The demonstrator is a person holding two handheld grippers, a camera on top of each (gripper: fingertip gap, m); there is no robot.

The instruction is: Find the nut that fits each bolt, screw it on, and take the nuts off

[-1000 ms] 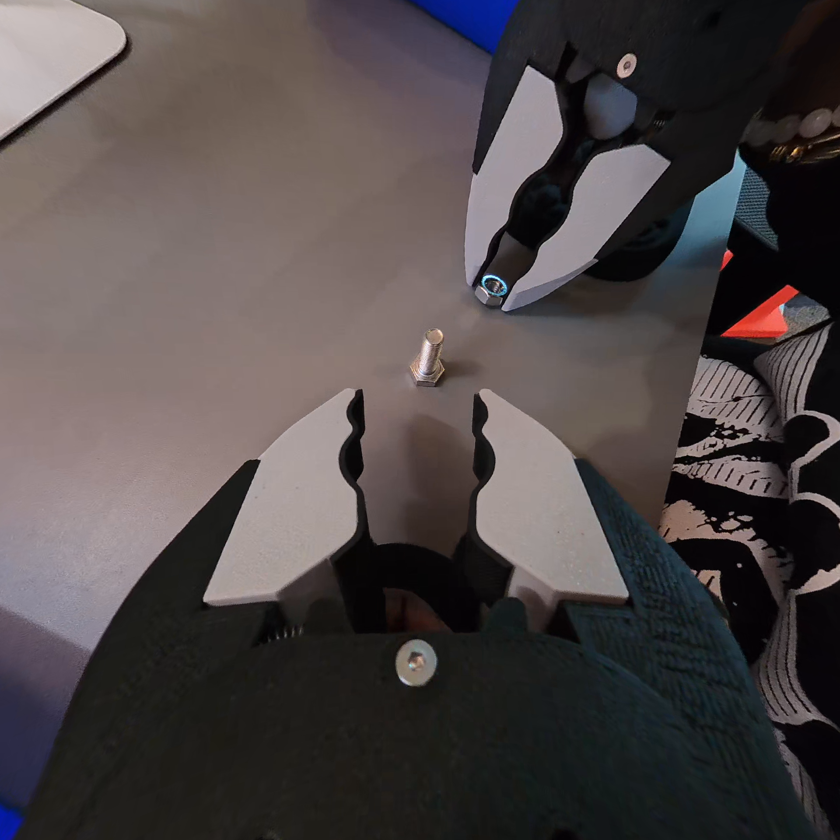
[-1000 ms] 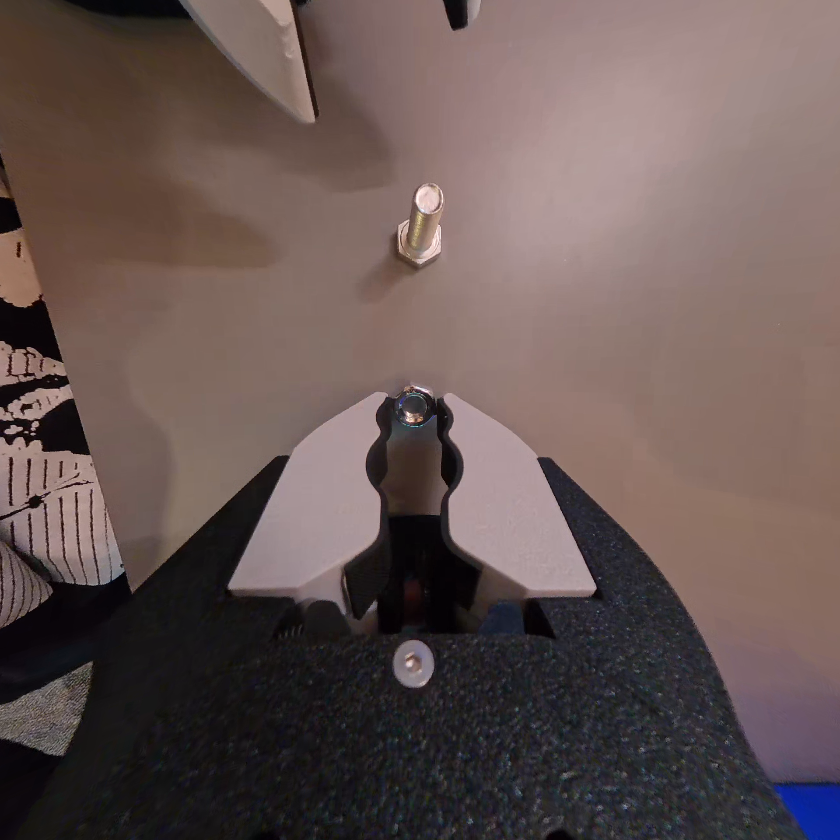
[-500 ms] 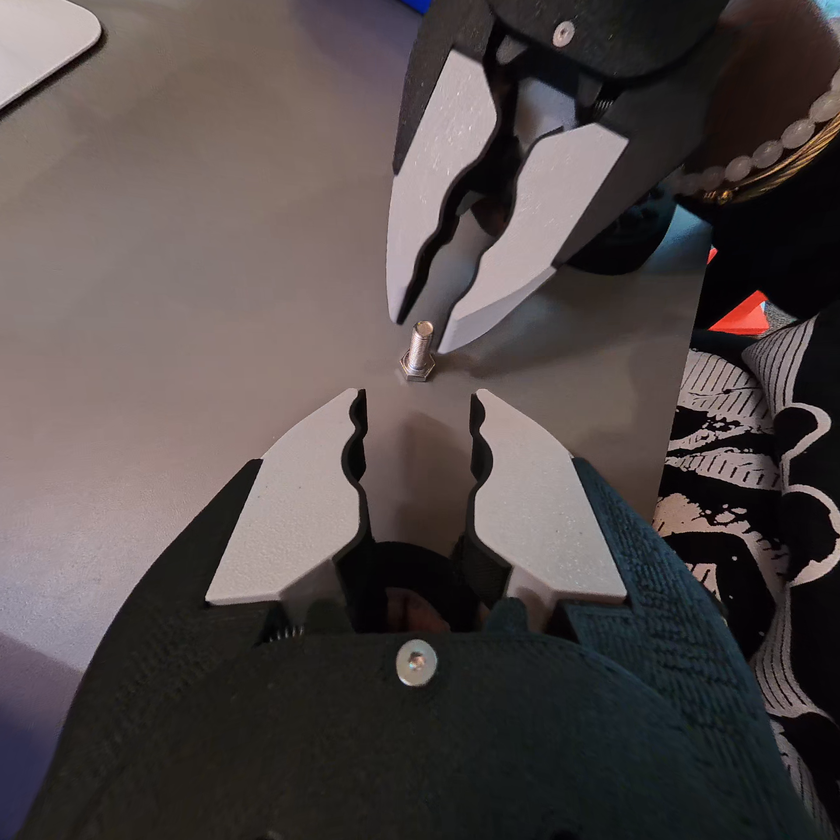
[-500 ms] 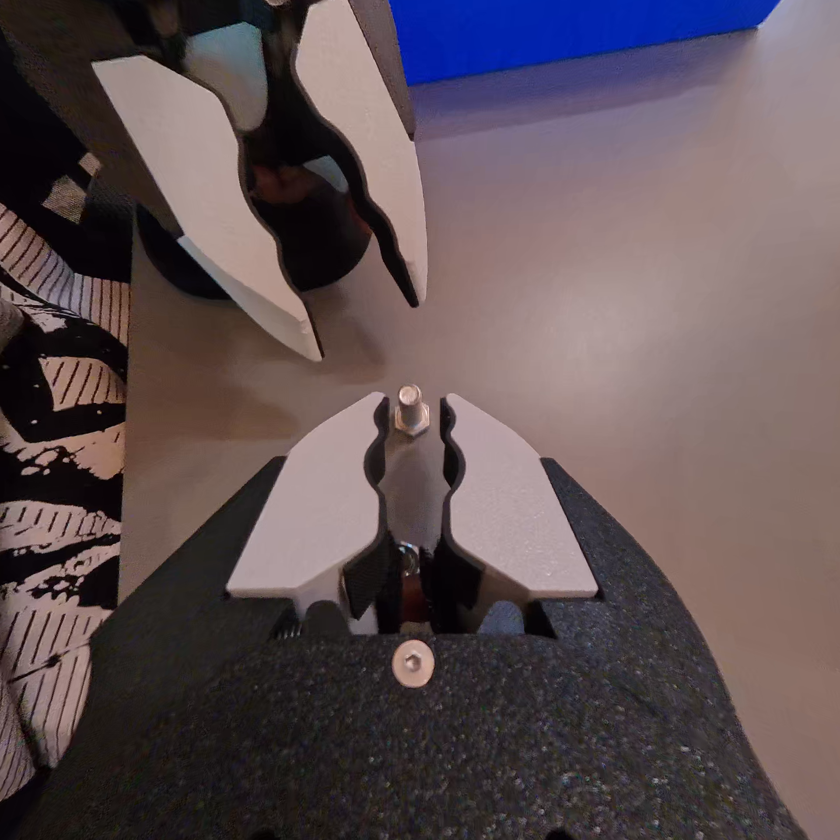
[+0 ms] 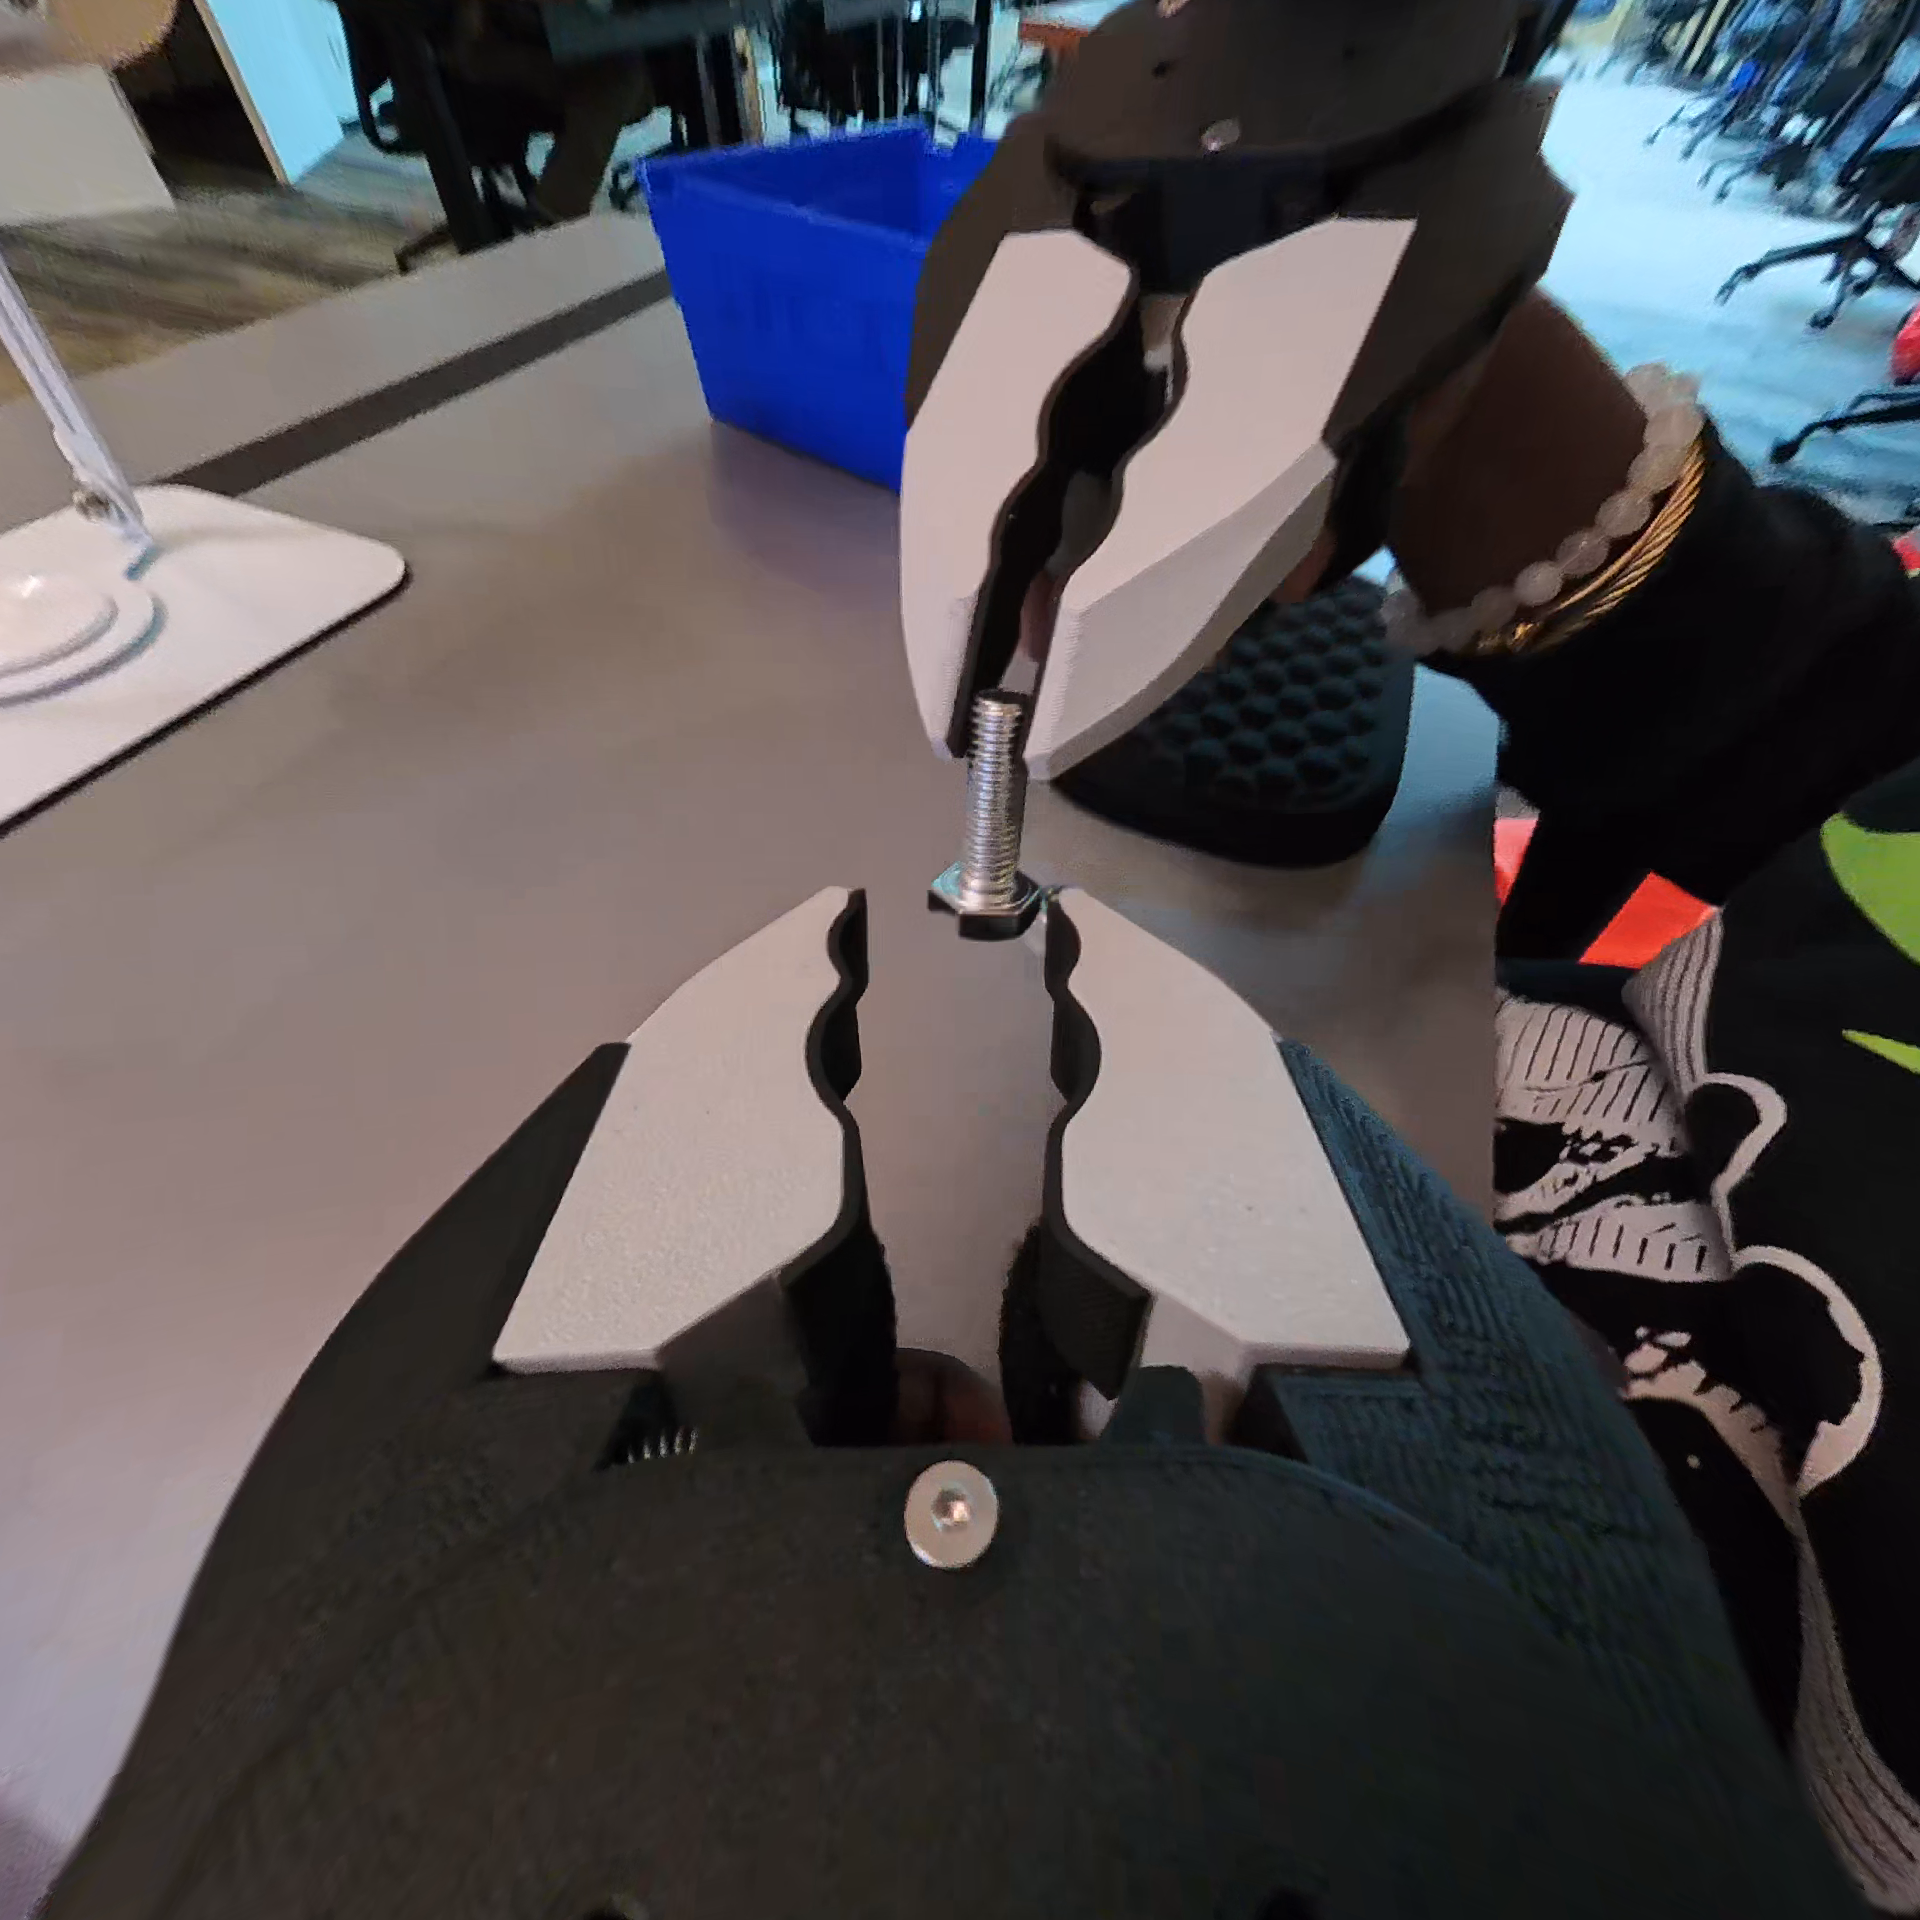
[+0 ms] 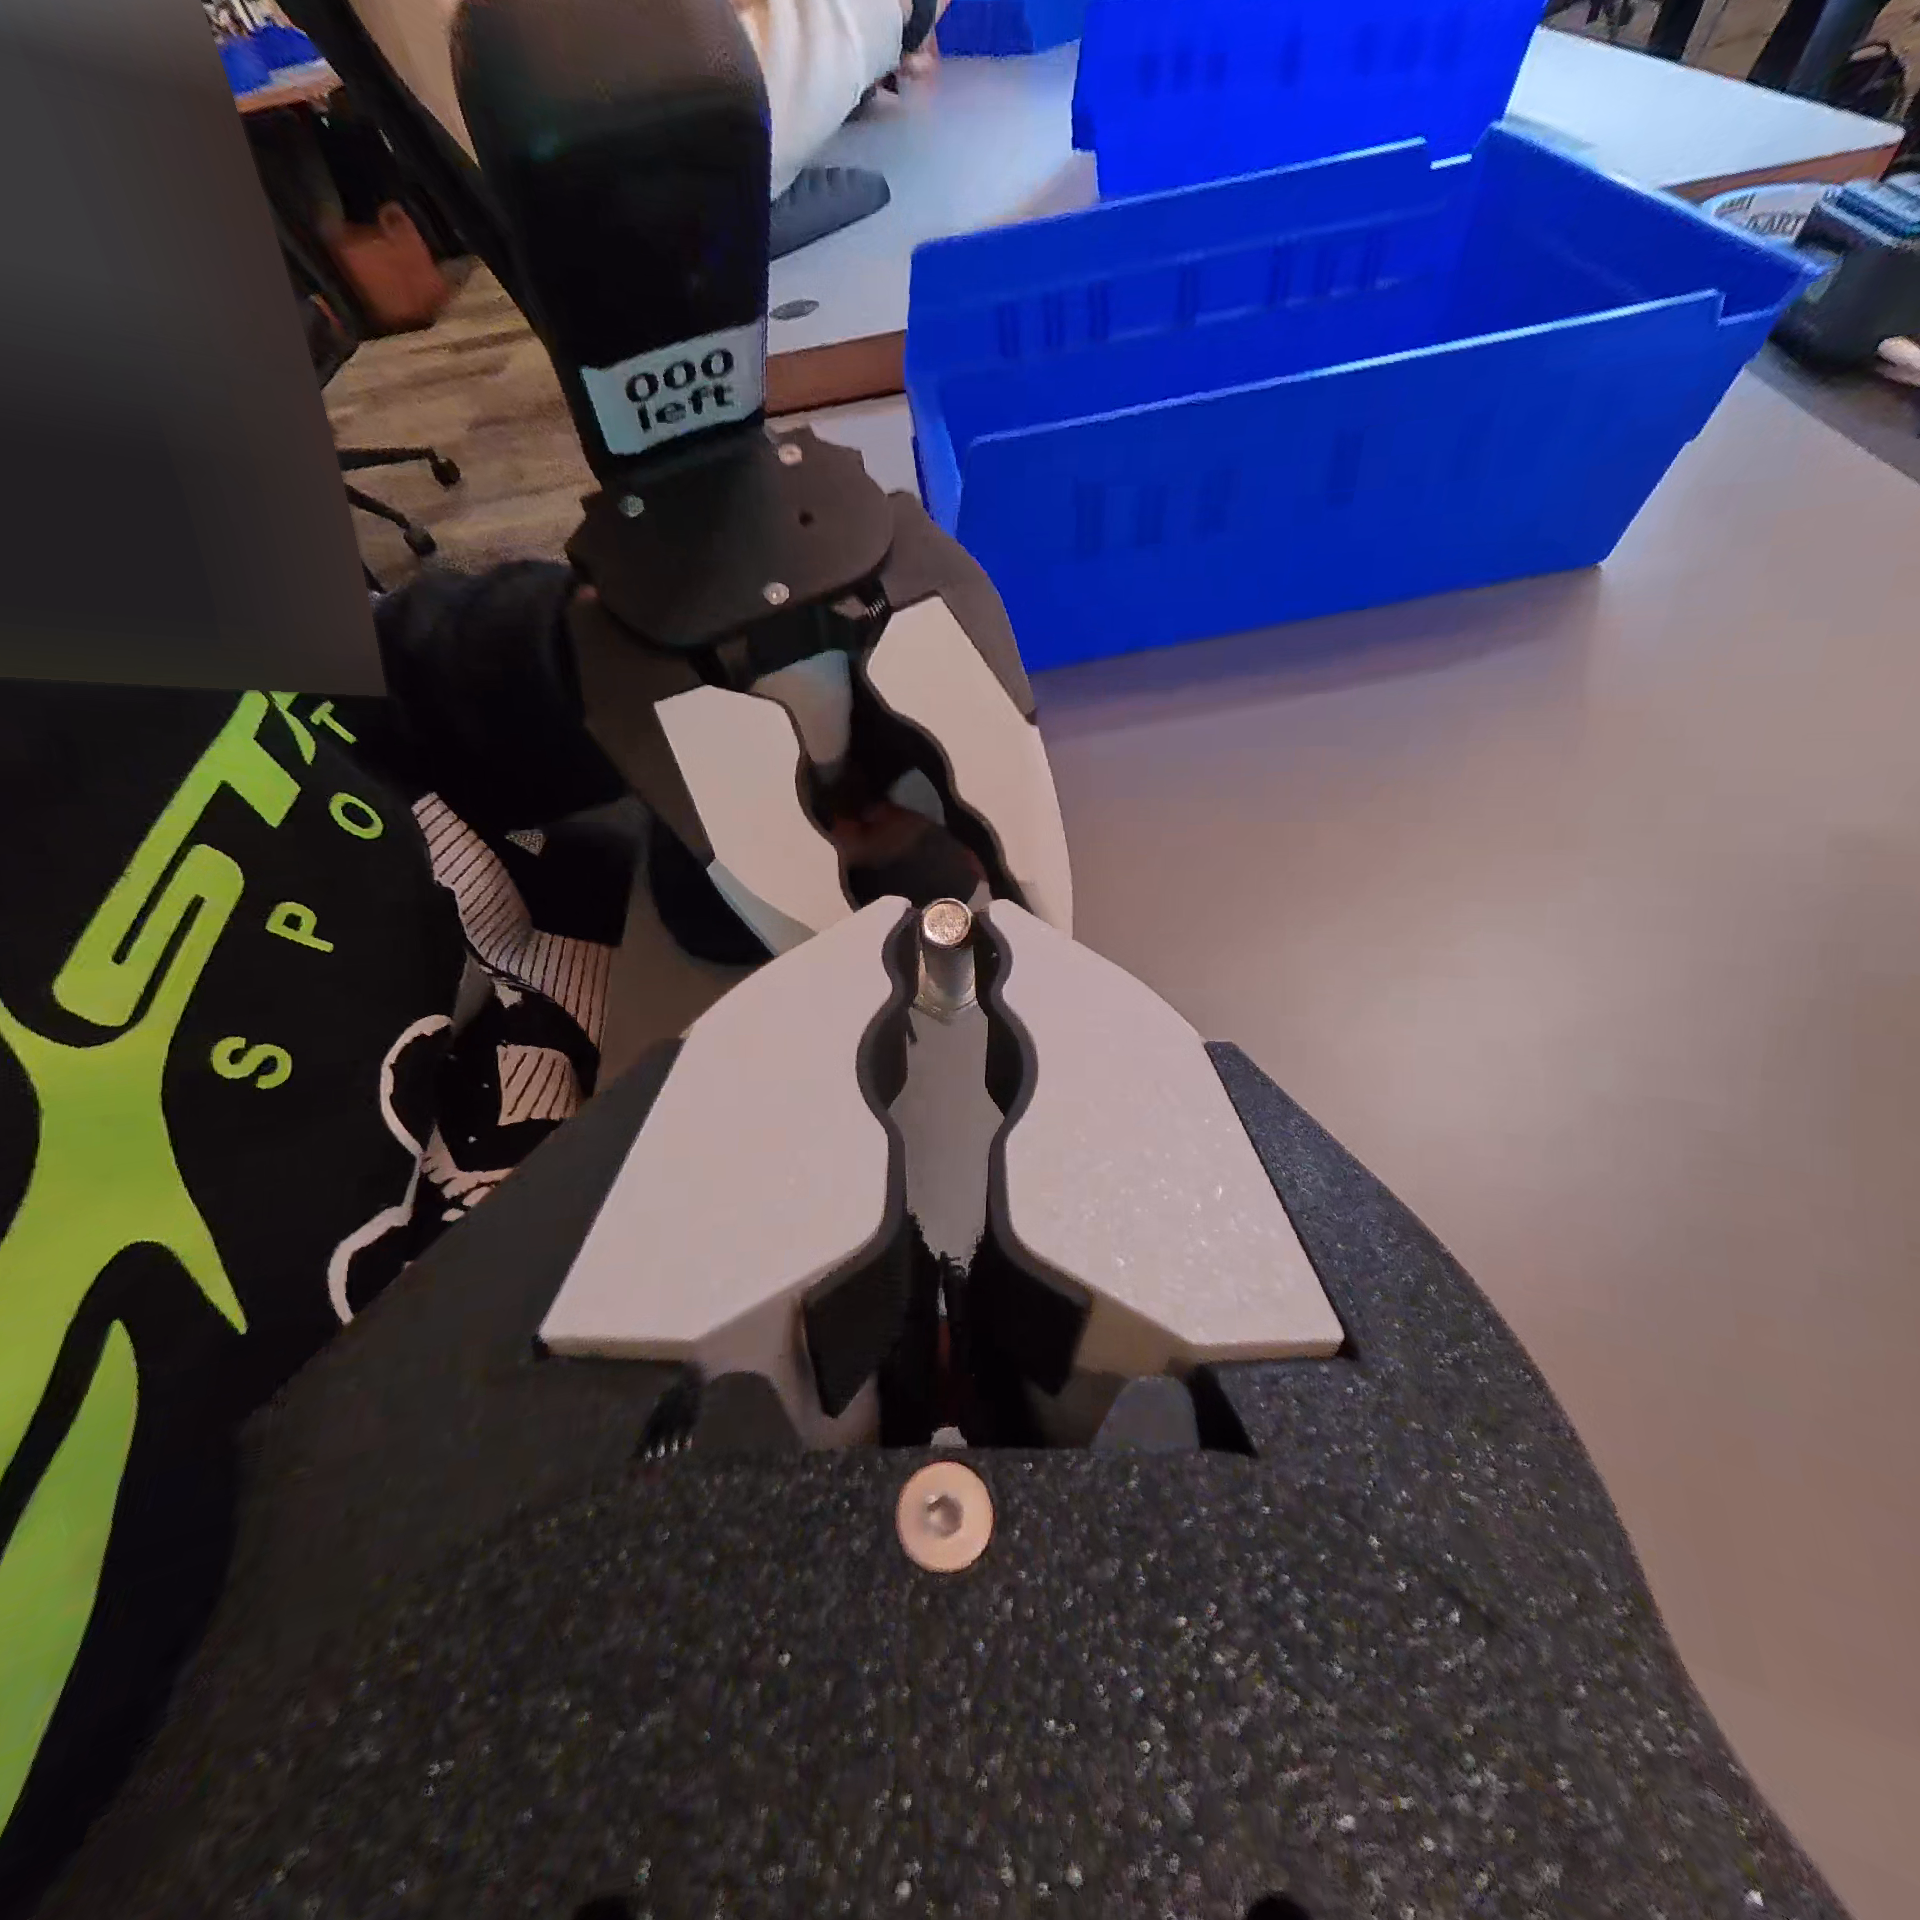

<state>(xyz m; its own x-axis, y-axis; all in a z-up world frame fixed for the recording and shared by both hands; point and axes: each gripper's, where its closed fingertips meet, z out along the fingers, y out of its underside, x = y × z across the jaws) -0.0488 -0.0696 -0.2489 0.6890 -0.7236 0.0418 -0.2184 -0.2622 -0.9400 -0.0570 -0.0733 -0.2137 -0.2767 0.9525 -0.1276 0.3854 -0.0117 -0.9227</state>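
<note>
A silver bolt [image 5: 992, 805] stands upright, thread up and hex head [image 5: 982, 906] down, over the grey table [image 5: 468, 831]. My right gripper [image 5: 994, 717] comes down from above and is shut on the top of the thread. In the right wrist view the bolt's end [image 6: 945, 923] sits pinched between that gripper's fingertips [image 6: 948, 920]. My left gripper [image 5: 956, 914] is open. The hex head lies between its tips, close against the right-hand finger [image 5: 1101, 997], with a gap to the left-hand finger [image 5: 790, 977]. I see no nut.
A blue bin [image 5: 800, 301] stands at the back of the table and also shows in the right wrist view [image 6: 1299, 468]. A white lamp base [image 5: 208, 592] is at the left. A black honeycomb pad [image 5: 1268, 727] lies behind the bolt. A person's printed clothing [image 5: 1662, 1143] is past the table's right edge. My left and right fingertips are right by each other.
The right gripper left the nut it held a second ago, moved over the bolt and closed on its thread. The left jaws narrowed around the bolt's head. Both views tilted up.
</note>
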